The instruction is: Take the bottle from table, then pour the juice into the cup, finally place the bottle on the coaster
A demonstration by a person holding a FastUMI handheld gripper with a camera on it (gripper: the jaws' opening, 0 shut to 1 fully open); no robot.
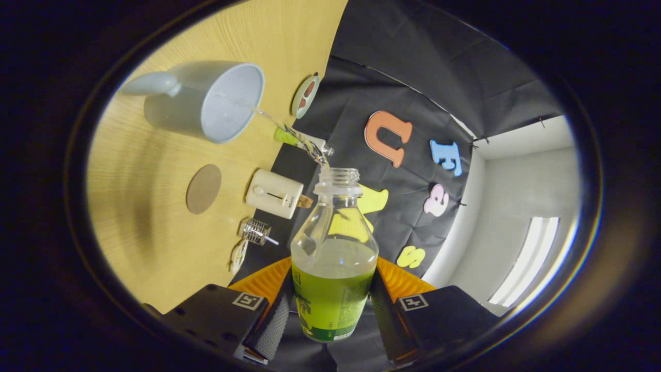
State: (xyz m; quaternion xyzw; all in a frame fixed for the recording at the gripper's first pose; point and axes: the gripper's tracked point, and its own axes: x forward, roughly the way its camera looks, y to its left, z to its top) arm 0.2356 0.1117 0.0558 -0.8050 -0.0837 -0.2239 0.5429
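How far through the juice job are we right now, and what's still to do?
Done: the bottle is off the table, gripped between both fingers of the gripper. In hand: the pour; the bottle is tipped, and a thin stream runs from its open mouth into the cup. Left: stop pouring, then set the bottle on the round coaster, which lies bare beside the cup.

Nothing legible: print on the bottle's green label (pixel 330 310) and the white box (pixel 273 194) too small to read.
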